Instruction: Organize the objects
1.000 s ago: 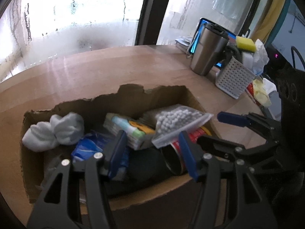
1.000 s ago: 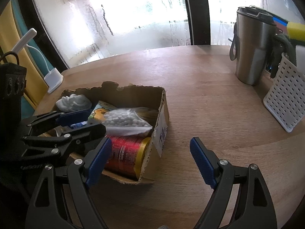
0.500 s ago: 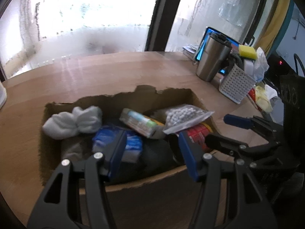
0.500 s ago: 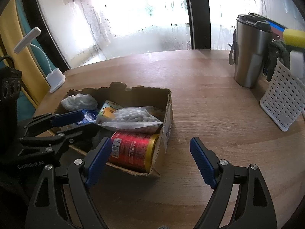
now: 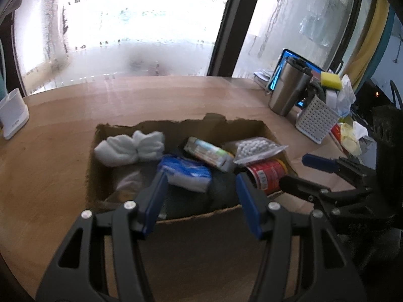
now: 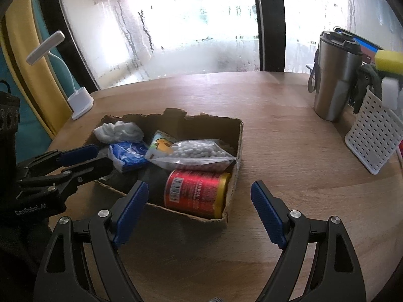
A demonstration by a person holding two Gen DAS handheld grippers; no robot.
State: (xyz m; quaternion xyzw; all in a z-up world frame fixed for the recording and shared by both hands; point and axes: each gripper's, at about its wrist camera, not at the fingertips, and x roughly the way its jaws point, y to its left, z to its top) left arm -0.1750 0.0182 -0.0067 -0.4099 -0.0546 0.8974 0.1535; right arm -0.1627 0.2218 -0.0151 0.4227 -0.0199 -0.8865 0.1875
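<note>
Both jaws stand spread with nothing between them: the left gripper [image 5: 200,198] hangs over the near wall of the torn cardboard box [image 6: 235,151], and the right gripper [image 6: 199,211] sits just outside the box's near right corner, above the wooden table [image 6: 289,151]. The red can [image 6: 196,192] lies on its side in that corner, its long axis across the box and its gold end toward the right wall. Resting on it is a clear bag of white beads [image 6: 199,152]. Behind lie a small carton [image 5: 207,152] set diagonally, a blue tissue pack [image 5: 185,173] and a rolled white cloth [image 5: 131,148] at the far left.
</note>
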